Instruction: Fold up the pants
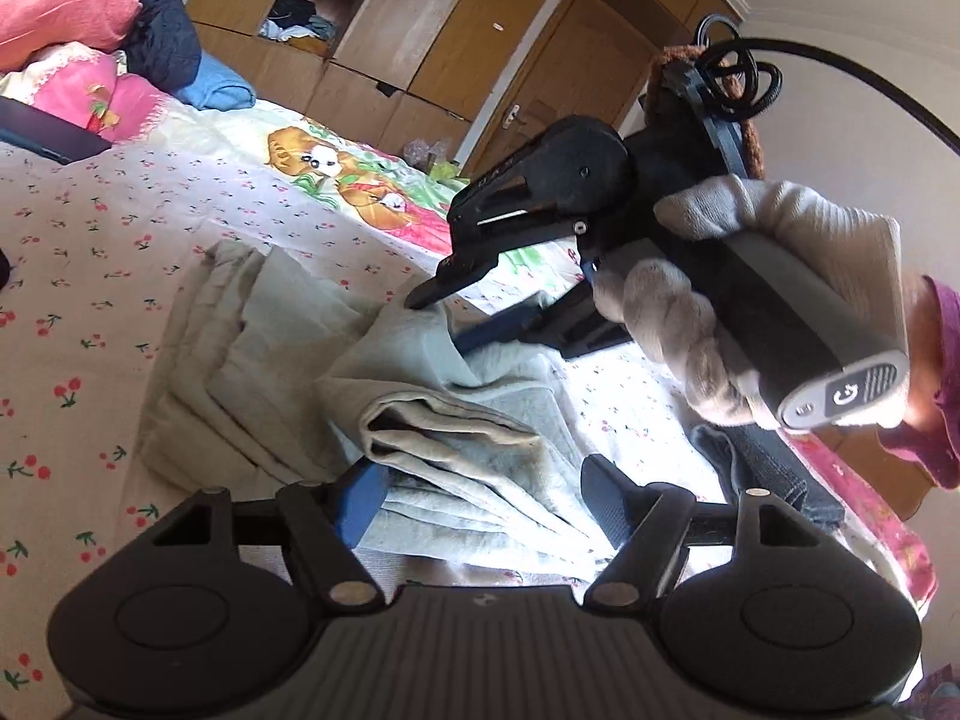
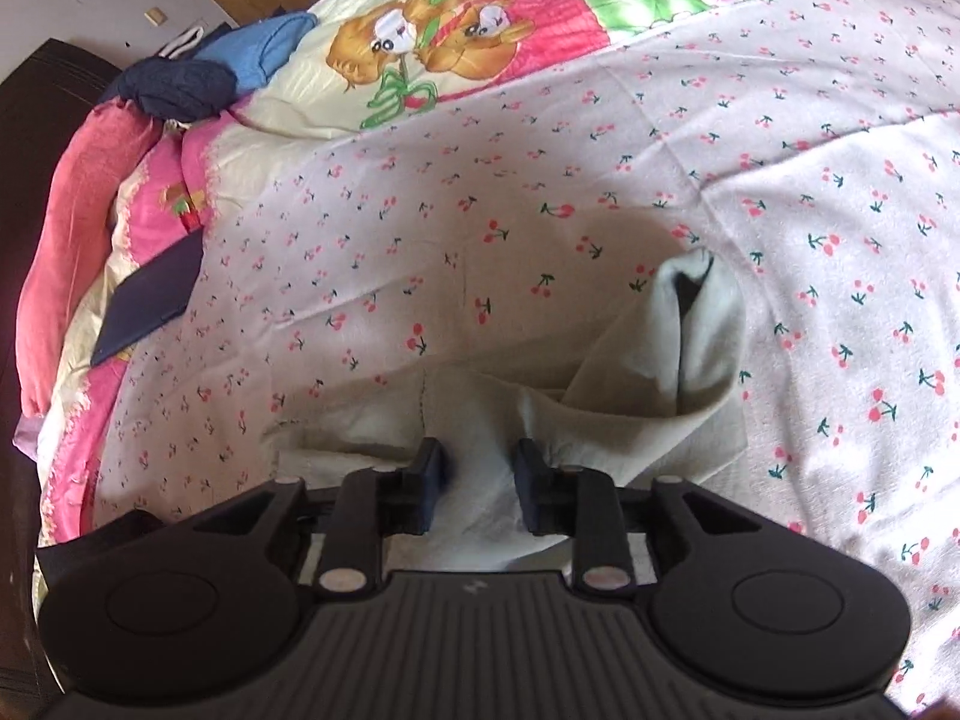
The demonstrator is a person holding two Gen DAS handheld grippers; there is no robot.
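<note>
Pale grey-green pants [image 1: 288,354] lie partly folded on the cherry-print bed sheet [image 1: 90,276]. My left gripper [image 1: 486,498] is open, its blue pads on either side of a bunched fold of the pants. My right gripper [image 1: 444,312], held in a grey-gloved hand [image 1: 720,324], reaches down onto the pants' raised edge just beyond. In the right wrist view the right gripper [image 2: 480,480] is partly open, with pants cloth [image 2: 630,384] between and under its pads. A pant leg opening [image 2: 696,300] stands up ahead of it.
Pink pillows [image 1: 66,6], a dark quilted garment [image 1: 165,36] and blue cloth [image 1: 219,87] are piled at the head of the bed. A dark flat tablet [image 2: 150,306] lies near the pillows. A dark garment [image 1: 762,468] lies at the right. Wooden wardrobes [image 1: 480,18] stand behind.
</note>
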